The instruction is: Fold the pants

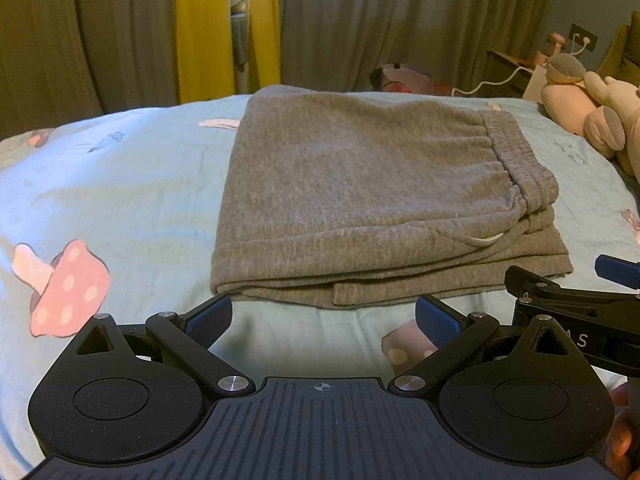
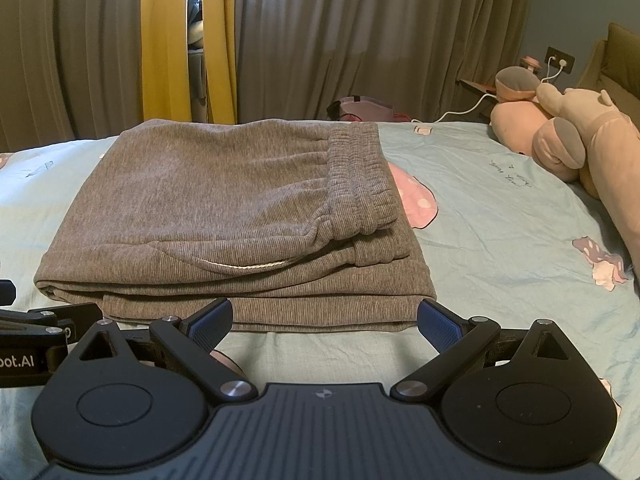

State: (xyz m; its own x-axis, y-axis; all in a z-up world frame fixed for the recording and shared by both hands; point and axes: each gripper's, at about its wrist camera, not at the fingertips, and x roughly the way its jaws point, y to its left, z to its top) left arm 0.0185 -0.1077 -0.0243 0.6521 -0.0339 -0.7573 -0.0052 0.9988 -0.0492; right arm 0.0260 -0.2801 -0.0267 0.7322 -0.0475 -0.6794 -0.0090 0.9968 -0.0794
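- Lying folded at frame centre, the grey ribbed knit pants (image 1: 352, 196) rest on a pale blue mushroom-print bedsheet (image 1: 120, 200).
- Grey and yellow curtains (image 2: 320, 40) hang behind; pink plush toys (image 2: 560, 136) sit right.
- Left gripper (image 1: 324, 316) and right gripper (image 2: 325, 318) both released, empty.

The grey ribbed pants (image 1: 352, 184) (image 2: 224, 208) are lying folded into a compact rectangular stack of several layers on the bed. The elastic gathered waistband (image 1: 516, 160) (image 2: 356, 176) is sitting on top along the stack's right side, and a white drawstring (image 2: 244, 267) is peeking out from under a fold near the front edge.
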